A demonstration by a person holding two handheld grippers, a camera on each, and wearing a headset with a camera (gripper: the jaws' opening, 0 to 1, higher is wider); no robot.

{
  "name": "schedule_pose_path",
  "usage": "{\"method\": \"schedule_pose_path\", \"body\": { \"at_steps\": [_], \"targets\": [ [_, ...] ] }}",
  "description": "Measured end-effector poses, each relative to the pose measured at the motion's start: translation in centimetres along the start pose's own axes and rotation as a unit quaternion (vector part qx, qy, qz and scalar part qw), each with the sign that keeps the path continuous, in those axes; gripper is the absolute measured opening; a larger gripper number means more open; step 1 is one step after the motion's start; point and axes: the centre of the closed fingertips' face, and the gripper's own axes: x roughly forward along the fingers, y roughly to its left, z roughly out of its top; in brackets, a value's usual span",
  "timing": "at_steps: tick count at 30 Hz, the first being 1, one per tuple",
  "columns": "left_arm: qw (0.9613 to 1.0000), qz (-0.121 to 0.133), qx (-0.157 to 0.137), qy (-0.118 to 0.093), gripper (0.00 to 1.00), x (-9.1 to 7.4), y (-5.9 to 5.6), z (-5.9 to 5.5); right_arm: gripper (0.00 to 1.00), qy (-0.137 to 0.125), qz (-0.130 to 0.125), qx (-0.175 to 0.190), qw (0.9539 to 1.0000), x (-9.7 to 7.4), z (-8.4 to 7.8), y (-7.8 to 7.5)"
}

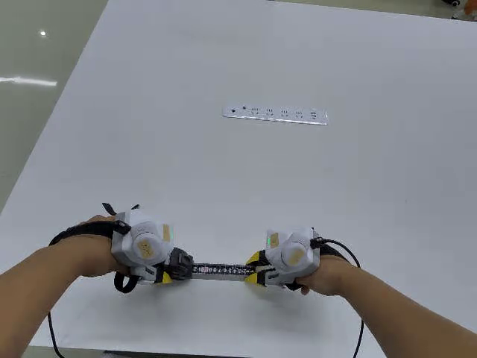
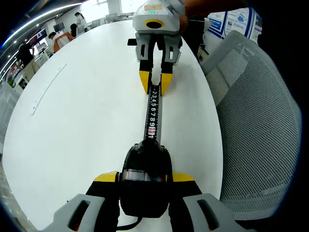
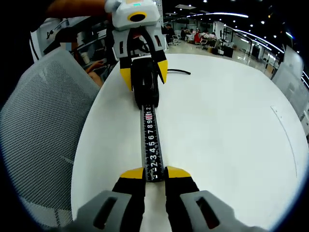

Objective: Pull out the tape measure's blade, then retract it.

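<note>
My left gripper is shut on the black tape measure case, seen in the head view as the left gripper with the case at the table's near edge. A short length of black blade with white numerals runs from the case to my right gripper, which is shut on the blade's end. In the head view the blade spans the gap to the right gripper. The two grippers face each other.
A white power strip lies flat on the white table, well beyond the grippers. A grey mesh chair back stands beside the table's near edge. A black cable lies on the table behind the left gripper.
</note>
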Motion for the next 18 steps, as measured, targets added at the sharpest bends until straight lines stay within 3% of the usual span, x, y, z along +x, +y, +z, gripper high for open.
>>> {"method": "schedule_pose_path", "body": {
  "at_steps": [18],
  "targets": [
    [1.0000, 0.000, -0.007, -0.001, 0.36, 0.0, -0.1, -0.1, 0.14, 0.005, -0.006, 0.010, 0.9999, -2.0, -2.1, -0.1]
  ]
}}
